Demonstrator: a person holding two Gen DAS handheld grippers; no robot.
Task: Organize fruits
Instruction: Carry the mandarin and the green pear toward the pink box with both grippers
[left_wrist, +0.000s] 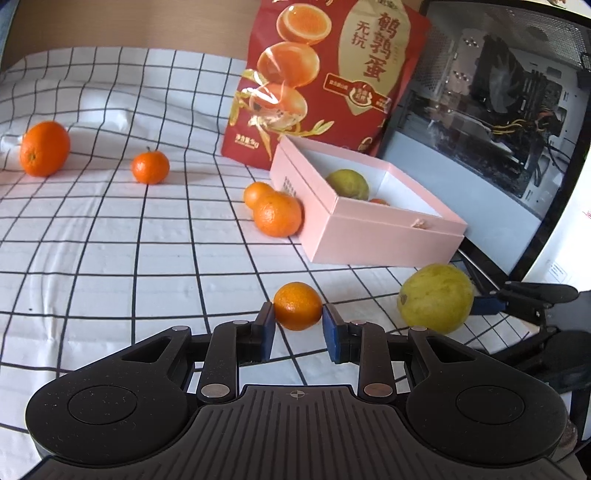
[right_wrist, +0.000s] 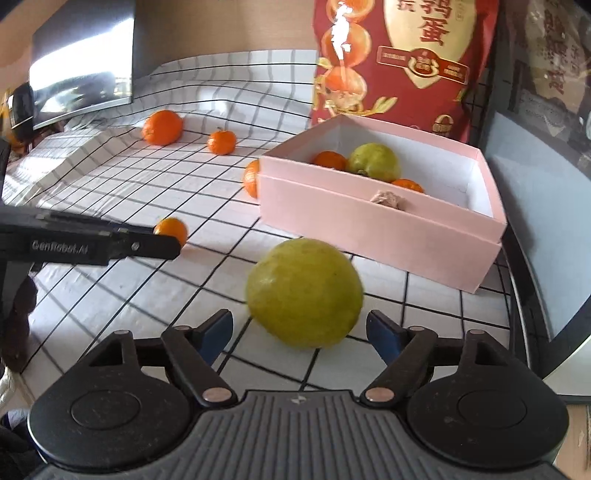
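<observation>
Through the left camera, I am seeing my left gripper (left_wrist: 298, 320) sitting low over the checked cloth (left_wrist: 110, 266). Its two blue pads are squeezing a small orange (left_wrist: 297, 305), one pad on each side, so it is grasping that orange. Just to the right of it a big green fruit (left_wrist: 436, 298) is resting on the cloth, and one blue-tipped finger of my right gripper (left_wrist: 487, 305) is touching its far side. Ahead and a little right, a pink box (left_wrist: 384, 236) is sitting open with a green fruit inside. Two oranges (left_wrist: 275, 213) are leaning against the box's left wall. Far ahead on the left are a little orange (left_wrist: 150, 167) and a bigger one (left_wrist: 44, 148). A red bag (left_wrist: 325, 74) is standing behind the box.

Through the right camera, I am seeing my right gripper (right_wrist: 300, 334) with its jaws spread wide. The big green fruit (right_wrist: 303, 291) is lying on the cloth between the two blue pads, but the pads are not pressing it, so this gripper is released. Off to the left, the black finger of my left gripper (right_wrist: 110, 245) is reaching in beside the small orange (right_wrist: 171, 229). Ahead on the right, the pink box (right_wrist: 376, 225) is holding a green fruit and some oranges.
</observation>
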